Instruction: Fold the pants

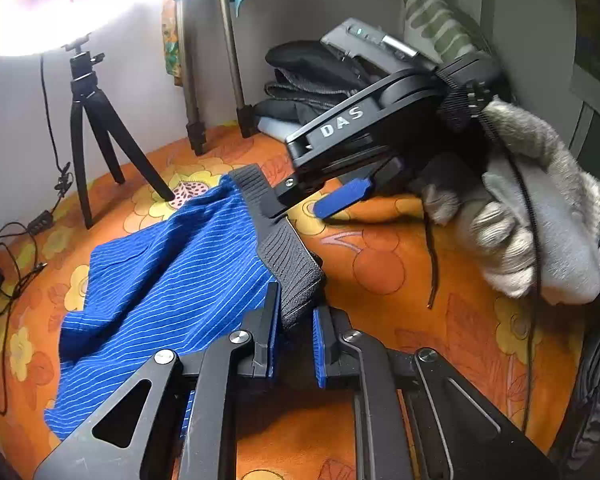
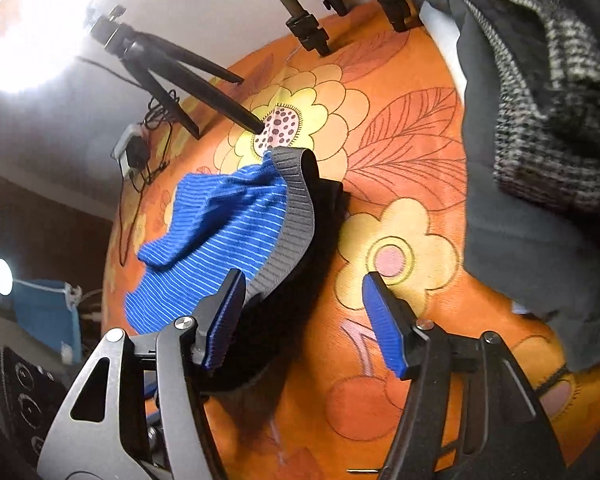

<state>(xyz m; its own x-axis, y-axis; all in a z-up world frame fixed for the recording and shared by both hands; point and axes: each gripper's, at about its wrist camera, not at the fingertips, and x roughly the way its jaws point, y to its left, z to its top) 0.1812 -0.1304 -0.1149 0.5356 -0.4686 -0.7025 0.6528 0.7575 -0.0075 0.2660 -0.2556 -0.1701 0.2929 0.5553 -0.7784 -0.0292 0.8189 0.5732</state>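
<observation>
Blue striped pants (image 1: 160, 280) with a dark ribbed waistband (image 1: 288, 256) lie on an orange flowered sheet (image 1: 400, 320). My left gripper (image 1: 294, 340) is shut on the near end of the waistband. My right gripper (image 1: 300, 206), held by a gloved hand (image 1: 540, 240), is open at the far part of the waistband. In the right wrist view the right gripper (image 2: 304, 324) is open, its left finger beside the grey waistband (image 2: 296, 216) of the pants (image 2: 220, 236), its right finger over bare sheet.
A small black tripod (image 1: 96, 140) and a taller stand (image 1: 212, 60) stand at the back by the wall. Folded dark clothes (image 1: 312, 80) are stacked at the back right, close in the right wrist view (image 2: 540, 140). Cables and a charger (image 1: 4, 264) lie left.
</observation>
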